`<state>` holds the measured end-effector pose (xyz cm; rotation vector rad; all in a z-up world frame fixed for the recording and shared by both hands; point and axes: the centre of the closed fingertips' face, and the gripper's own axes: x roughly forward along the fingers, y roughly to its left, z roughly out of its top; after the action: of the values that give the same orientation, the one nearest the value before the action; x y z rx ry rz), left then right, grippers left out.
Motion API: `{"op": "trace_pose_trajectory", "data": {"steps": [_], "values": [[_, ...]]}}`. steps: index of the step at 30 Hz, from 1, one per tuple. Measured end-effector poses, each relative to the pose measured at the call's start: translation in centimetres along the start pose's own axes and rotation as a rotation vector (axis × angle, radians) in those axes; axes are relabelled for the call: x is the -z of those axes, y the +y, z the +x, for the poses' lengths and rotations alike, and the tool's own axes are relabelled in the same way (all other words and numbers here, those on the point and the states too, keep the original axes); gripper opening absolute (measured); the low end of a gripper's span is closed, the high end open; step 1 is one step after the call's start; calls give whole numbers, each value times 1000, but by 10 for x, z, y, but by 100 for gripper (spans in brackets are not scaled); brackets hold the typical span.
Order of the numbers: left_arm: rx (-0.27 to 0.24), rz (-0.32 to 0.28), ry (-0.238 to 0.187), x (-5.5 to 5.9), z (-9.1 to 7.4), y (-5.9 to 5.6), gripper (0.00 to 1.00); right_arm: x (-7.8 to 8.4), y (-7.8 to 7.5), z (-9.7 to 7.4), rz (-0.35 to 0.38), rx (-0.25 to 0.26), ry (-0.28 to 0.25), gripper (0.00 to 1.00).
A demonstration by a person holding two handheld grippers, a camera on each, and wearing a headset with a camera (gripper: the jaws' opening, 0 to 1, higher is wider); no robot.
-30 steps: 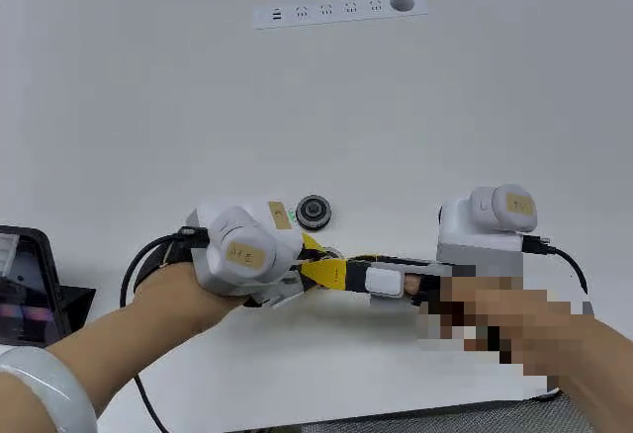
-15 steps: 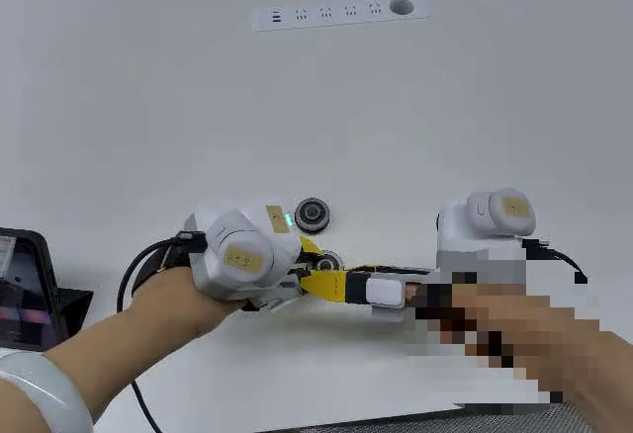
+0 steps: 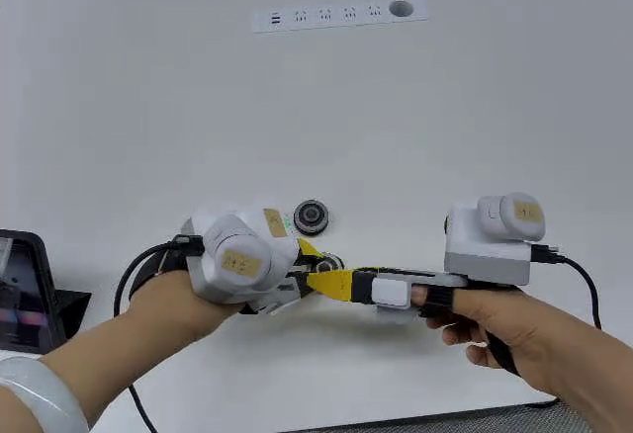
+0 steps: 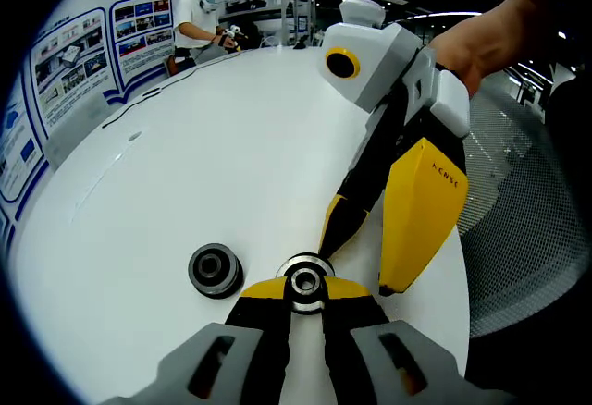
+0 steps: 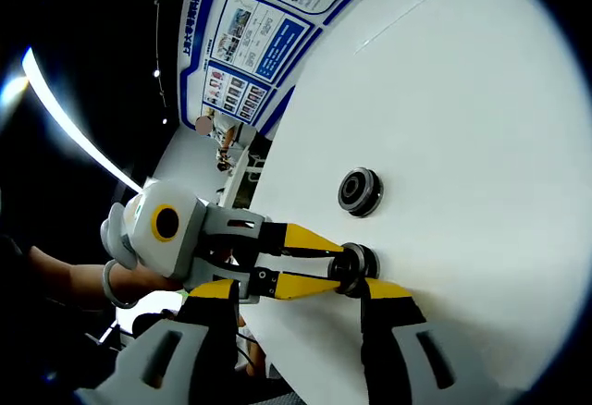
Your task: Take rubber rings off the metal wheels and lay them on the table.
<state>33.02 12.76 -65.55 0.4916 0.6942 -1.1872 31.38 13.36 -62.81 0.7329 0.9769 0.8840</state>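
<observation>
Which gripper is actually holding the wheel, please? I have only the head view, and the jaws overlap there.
Observer: The left gripper. In the left gripper view, both of its yellow jaws are closed on the wheel.
Operator: Is the right gripper gripping anything?
Observer: No. The right gripper has its jaws apart, with one tip reaching in close beside the wheel's rim.
Operator: Does the other wheel have its ring on?
Observer: Yes. The second wheel lies free on the table, with a black rubber ring around it.
</observation>
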Motion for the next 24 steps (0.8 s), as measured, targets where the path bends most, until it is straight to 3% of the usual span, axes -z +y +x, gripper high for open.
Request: {"op": "trace_pose_trajectory", "data": {"steps": [4,14,24], "values": [[0,1,1,0,0,0,12,-2,-8,1,6,35,-9,47],[-1,-1,-3,0,0,0,12,-2,-29,-1,8,128,0,17],[-1,-1,-4,-1,0,1,12,-2,-38,-1,-5,175,1,7]]}}
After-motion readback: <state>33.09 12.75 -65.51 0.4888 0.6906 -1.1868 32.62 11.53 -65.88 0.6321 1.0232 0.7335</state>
